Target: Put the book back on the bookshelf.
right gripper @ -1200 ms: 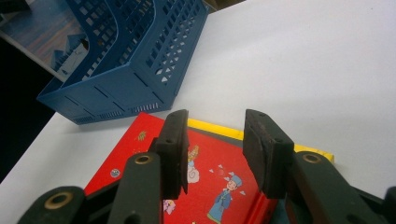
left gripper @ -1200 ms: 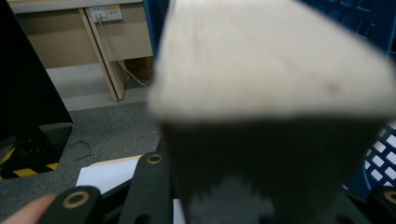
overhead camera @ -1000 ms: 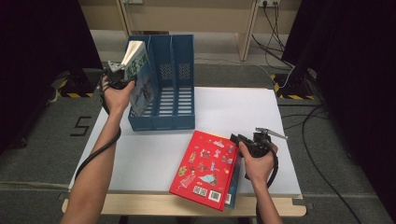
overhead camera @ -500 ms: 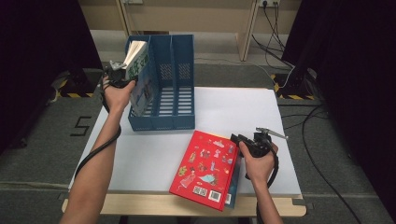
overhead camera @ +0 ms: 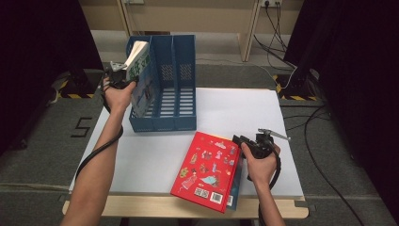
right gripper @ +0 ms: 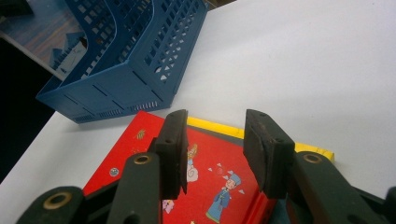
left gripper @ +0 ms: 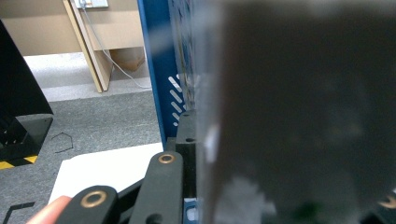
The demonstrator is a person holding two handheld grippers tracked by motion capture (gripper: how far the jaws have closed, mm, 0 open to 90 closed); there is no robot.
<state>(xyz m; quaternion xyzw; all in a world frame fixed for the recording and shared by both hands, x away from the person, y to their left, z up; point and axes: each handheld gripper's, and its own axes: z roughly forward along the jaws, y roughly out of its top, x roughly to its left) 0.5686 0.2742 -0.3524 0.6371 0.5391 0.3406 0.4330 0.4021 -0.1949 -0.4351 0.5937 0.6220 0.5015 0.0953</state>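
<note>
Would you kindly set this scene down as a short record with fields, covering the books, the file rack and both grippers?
surface: white table
rack: blue file rack, upright at the table's back left
book one: green-covered book, tilted over the rack's left compartment
left gripper: jaws just closing, clamped on book one
book two: red book, flat at the front edge, on top of another book
right gripper: jaws open, above the red book's right edge, holding nothing
</note>
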